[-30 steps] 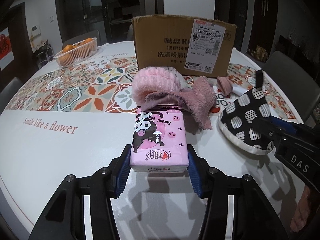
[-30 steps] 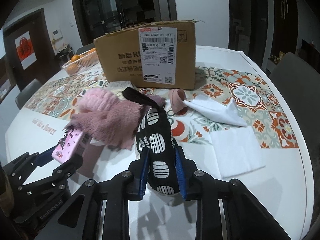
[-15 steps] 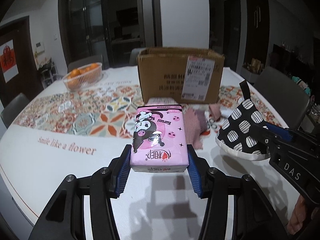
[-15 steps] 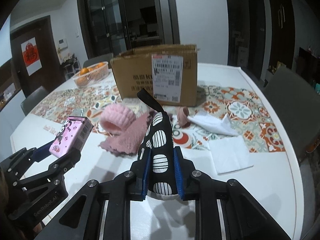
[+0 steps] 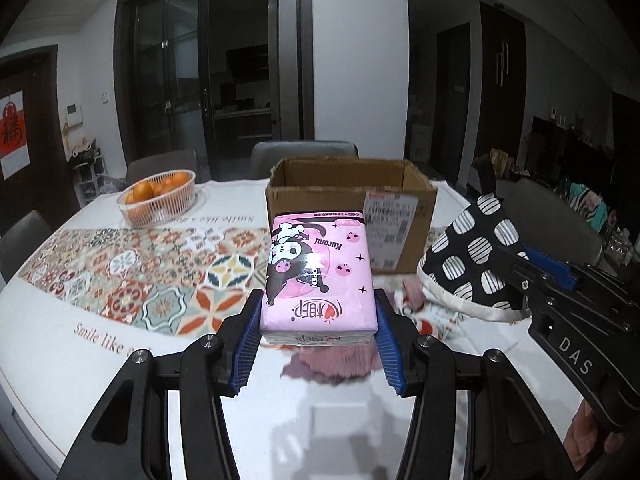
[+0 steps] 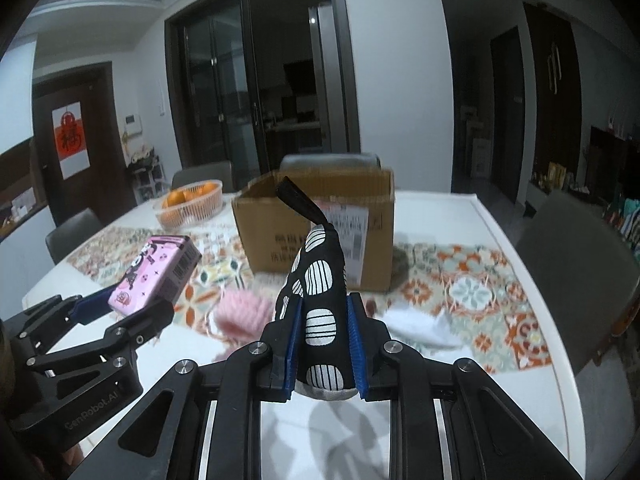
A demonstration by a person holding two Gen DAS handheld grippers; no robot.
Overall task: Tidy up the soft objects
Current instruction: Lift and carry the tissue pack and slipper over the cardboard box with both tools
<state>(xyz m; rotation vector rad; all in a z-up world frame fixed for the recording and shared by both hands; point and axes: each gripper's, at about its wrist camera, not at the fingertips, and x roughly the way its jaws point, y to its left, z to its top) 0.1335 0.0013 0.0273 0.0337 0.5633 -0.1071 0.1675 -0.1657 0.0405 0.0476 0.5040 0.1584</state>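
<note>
Two hand-held grippers are hanging above a white surface (image 5: 60, 344) with a colourful tiled runner. The left gripper (image 5: 318, 336) is grasping a pink tissue pack (image 5: 318, 276), printed with a cartoon character, by its two long sides; its blue pads (image 5: 246, 344) are pressing flat against the pack, with the jaws about half spread, and the pack is sitting clear of the surface, pointing away from the camera toward a box (image 5: 352, 204). The right gripper (image 6: 323, 344) is clenching a black mitt (image 6: 322, 300) patterned with white striped ovals; its blue pads (image 6: 294, 340) are squeezing the mitt's lower part, the jaws are standing narrow, and the mitt is rising upright between them with a black loop (image 6: 298, 200) curling up from its tip. In the left wrist view the mitt (image 5: 472, 268) is showing to the right of the pack, held in the air beside it, and part of a hand (image 5: 592, 436) is gripping the right tool at the lower right edge. The open cardboard box with a shipping label is standing on the runner behind both held things. Below and between the grippers, a pink fuzzy cloth (image 6: 240, 314) is lying on the surface, blurred, and a white cloth (image 6: 416, 322) is lying to the right of it, near the box. A white basket (image 5: 160, 200) of oranges is sitting at the far left of the surface, well apart from the box. Grey chairs are standing around the surface.
</note>
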